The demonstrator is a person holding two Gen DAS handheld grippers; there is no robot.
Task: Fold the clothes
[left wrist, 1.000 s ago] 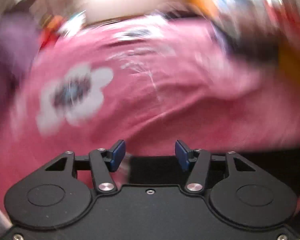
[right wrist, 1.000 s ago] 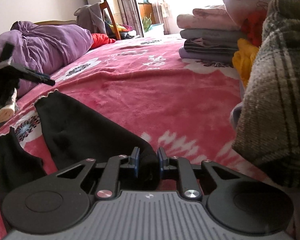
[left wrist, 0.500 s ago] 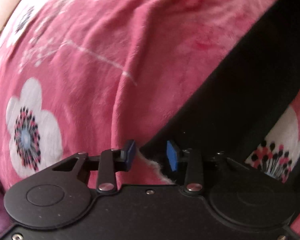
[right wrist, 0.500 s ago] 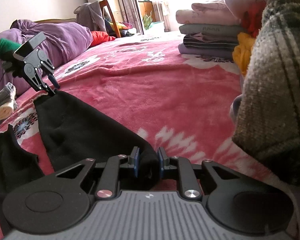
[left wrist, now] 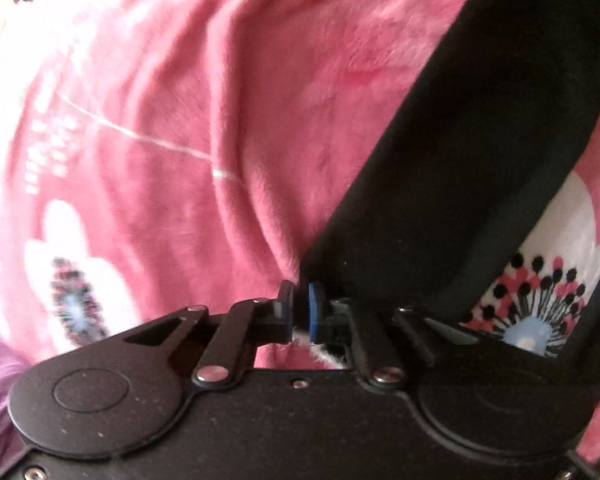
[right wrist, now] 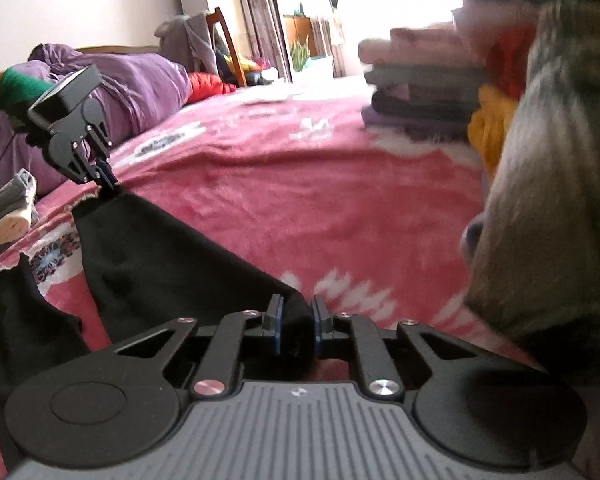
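On the left of the bed (right wrist: 260, 184), the left gripper (right wrist: 107, 178) pinched the far end of the black garment (right wrist: 148, 264), its pads nearly together on the hem. The garment lay stretched flat across the pink blanket to the right gripper (right wrist: 296, 322), which clamped its near end. No fold looked made yet. Further right, a folded stack (right wrist: 416, 88) suggested earlier pieces were finished. No containers were visible.
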